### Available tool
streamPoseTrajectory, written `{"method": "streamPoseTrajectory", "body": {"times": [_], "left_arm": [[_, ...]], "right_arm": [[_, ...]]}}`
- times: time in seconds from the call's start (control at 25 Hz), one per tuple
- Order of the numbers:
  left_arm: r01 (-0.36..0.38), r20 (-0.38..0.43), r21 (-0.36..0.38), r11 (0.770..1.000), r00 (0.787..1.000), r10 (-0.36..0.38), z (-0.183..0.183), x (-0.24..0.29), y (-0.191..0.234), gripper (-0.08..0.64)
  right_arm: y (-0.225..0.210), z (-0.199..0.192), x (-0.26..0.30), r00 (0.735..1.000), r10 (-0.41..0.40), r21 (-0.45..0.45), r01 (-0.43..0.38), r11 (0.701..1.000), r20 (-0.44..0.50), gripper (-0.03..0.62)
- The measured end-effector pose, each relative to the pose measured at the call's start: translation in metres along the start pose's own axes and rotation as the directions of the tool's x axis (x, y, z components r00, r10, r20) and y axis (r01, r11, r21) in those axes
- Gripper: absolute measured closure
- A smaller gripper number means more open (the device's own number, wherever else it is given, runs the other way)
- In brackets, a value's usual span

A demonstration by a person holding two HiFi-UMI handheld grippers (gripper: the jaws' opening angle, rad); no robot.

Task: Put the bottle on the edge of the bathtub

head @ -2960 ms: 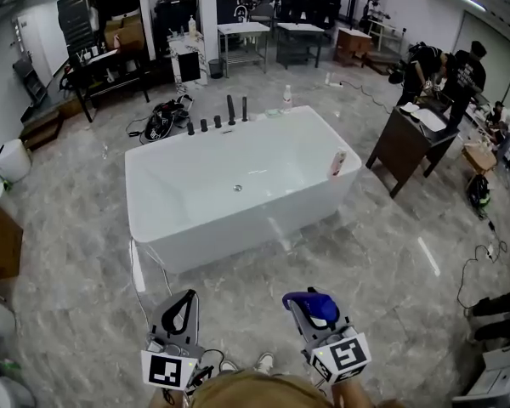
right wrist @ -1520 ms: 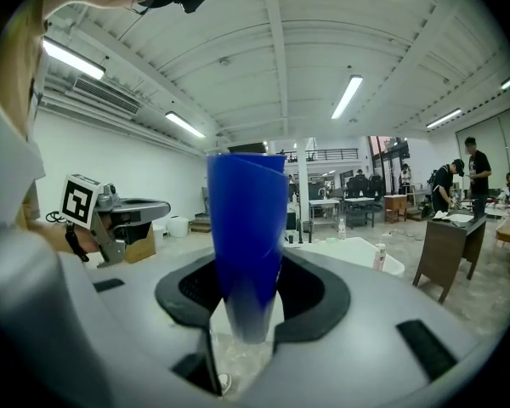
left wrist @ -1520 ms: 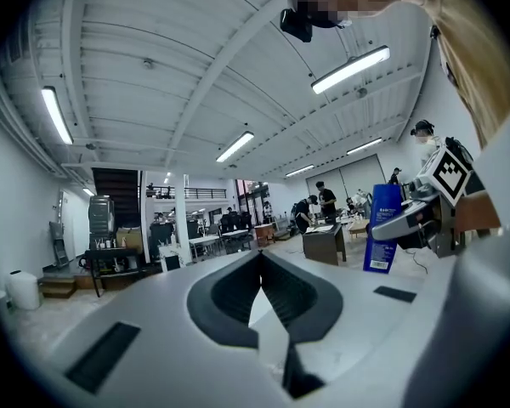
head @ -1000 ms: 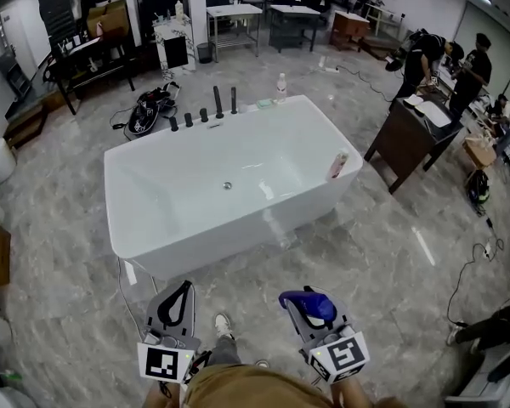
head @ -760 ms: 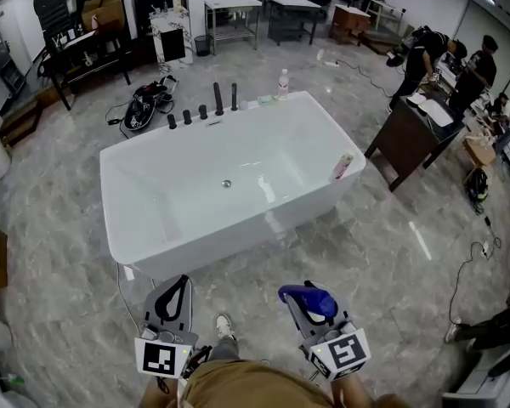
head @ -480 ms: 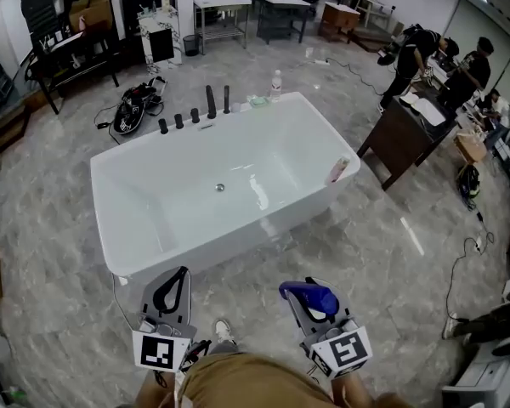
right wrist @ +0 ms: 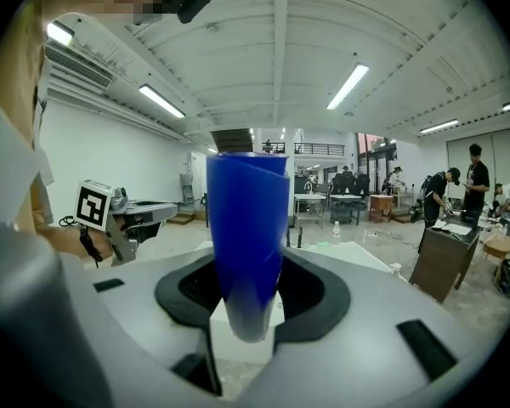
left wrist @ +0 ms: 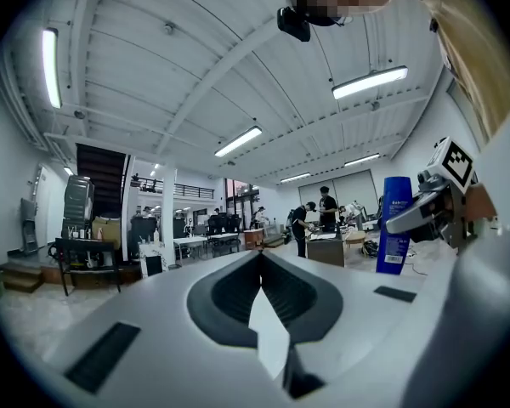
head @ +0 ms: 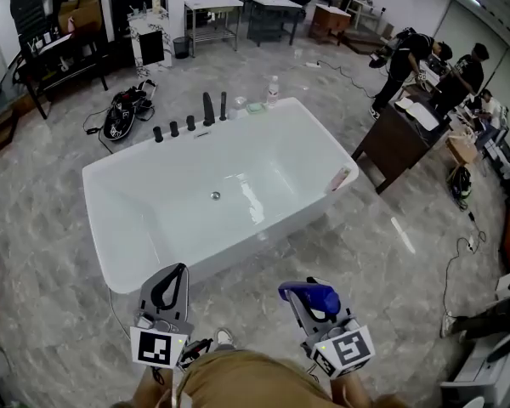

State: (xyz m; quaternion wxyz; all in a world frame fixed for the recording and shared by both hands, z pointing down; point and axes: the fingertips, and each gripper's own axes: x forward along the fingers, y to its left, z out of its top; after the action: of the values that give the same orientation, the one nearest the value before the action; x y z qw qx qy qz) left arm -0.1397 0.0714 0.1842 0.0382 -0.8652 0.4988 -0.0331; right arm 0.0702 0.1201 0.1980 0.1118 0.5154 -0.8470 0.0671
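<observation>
None of the placing is done yet, as I judge it: the bottle is carried in the air, well short of the tub, so the approach, the setting down and the release are all left. At the left, the left gripper (head: 177,271) is empty, its smooth grey fingers (left wrist: 238,272) closed tip to tip around a dark ribbed lining. Ahead of both grippers stands the bathtub (head: 280,160), a glossy white rectangular shell with rounded corners and a broad flat rim that should give a level seat. Dark upright tap fittings (head: 191,119) line its far edge, and a small pink thing (head: 337,179) lies on its right edge; its near edge is bare. It stands on a floor (head: 59,313) of grey marbled tiles with a dull shine. At the right, the right gripper (head: 311,297) is clamped on the bottle (right wrist: 246,228), a smooth deep-blue plastic body, flattened and tapering toward the rounded end held between the pads.
</observation>
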Motion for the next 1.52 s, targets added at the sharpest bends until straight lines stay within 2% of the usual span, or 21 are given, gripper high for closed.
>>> {"method": "streamPoseTrajectory", "body": {"times": [0.28, 0.36, 0.6, 0.84, 1.12, 1.28, 1.52], "left_arm": [[-0.001, 0.012, -0.007, 1.0, 1.0, 0.001, -0.002, 0.016, 0.035, 0.554], [-0.007, 0.033, 0.012, 1.0, 0.999, 0.007, 0.0, 0.02, 0.043, 0.554], [-0.023, 0.053, 0.021, 1.0, 0.998, 0.021, 0.001, 0.031, 0.047, 0.554], [-0.054, 0.025, -0.01, 0.998, 0.998, 0.054, 0.003, 0.033, 0.039, 0.554], [-0.096, 0.022, 0.037, 0.995, 0.995, 0.096, 0.023, 0.051, 0.025, 0.554], [-0.125, -0.005, 0.031, 0.992, 0.992, 0.125, 0.015, 0.062, 0.013, 0.554], [-0.181, -0.063, 0.02, 0.983, 0.981, 0.182, 0.004, 0.072, 0.02, 0.554]], "right_arm": [[0.003, 0.008, 0.023, 1.0, -0.021, 0.019, 0.021, 1.0, -0.012, 0.431], [0.0, 0.008, 0.025, 0.999, -0.034, 0.02, 0.034, 0.999, -0.014, 0.431], [-0.007, 0.008, 0.029, 0.999, -0.037, 0.03, 0.037, 0.999, -0.008, 0.431], [-0.014, 0.018, 0.042, 1.0, 0.023, 0.022, -0.024, 0.999, 0.016, 0.431], [-0.047, 0.038, 0.061, 0.994, 0.086, 0.007, -0.087, 0.996, 0.062, 0.431], [-0.067, 0.035, 0.073, 0.991, 0.118, 0.002, -0.118, 0.993, 0.064, 0.431], [-0.087, 0.034, 0.101, 0.987, 0.16, -0.003, -0.16, 0.987, 0.03, 0.431]]}}
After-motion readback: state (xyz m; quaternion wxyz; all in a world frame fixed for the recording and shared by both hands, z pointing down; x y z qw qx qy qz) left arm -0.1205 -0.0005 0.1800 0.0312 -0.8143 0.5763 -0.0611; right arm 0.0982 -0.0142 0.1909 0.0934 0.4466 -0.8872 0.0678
